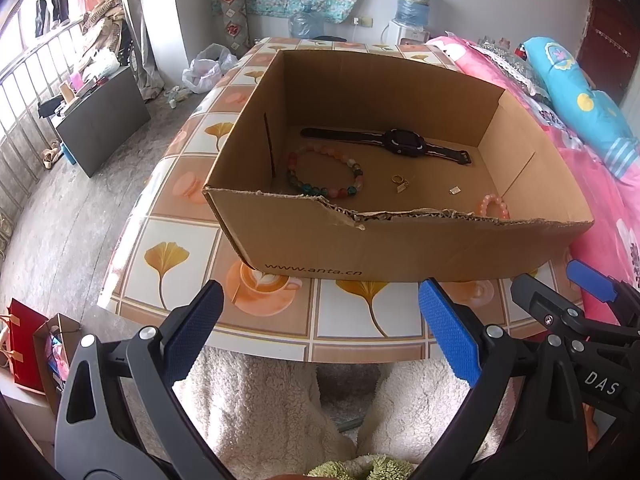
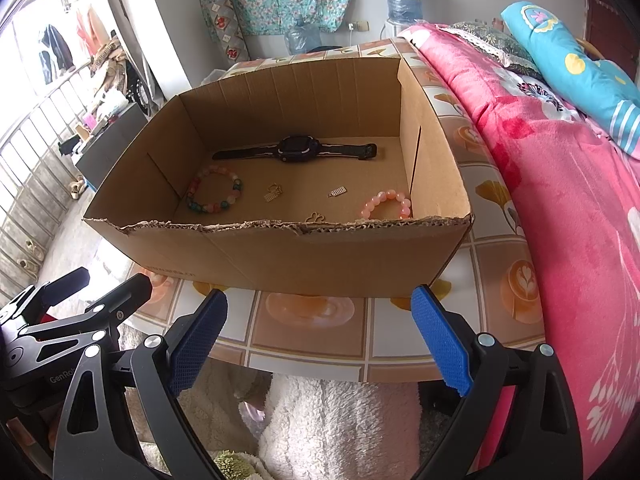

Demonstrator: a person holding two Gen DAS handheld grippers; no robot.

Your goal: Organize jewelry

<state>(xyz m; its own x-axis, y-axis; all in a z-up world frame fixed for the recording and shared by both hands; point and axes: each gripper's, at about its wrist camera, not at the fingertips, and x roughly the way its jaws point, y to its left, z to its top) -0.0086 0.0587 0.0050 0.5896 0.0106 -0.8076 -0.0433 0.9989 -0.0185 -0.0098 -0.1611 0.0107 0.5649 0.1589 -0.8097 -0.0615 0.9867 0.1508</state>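
Note:
An open cardboard box [image 1: 400,248] [image 2: 320,256] stands on the tiled table. Inside lie a black watch [image 1: 400,142] [image 2: 298,149], a multicoloured bead bracelet [image 1: 324,174] [image 2: 216,192], a pink bead bracelet [image 1: 494,206] [image 2: 386,204], a gold ring with a tag [image 1: 399,182] [image 2: 273,192], a small silver charm [image 1: 455,190] [image 2: 338,191] and a gold butterfly piece [image 2: 316,218]. My left gripper [image 1: 320,312] is open and empty, before the box's near wall. My right gripper [image 2: 320,320] is open and empty too, beside the left one.
The table [image 1: 180,240] [image 2: 500,248] has a ginkgo and coffee pattern cloth. A bed with a pink blanket [image 2: 560,200] runs along its right side. A fluffy white garment [image 2: 340,420] lies below the grippers. A dark cabinet [image 1: 104,120] stands on the floor at left.

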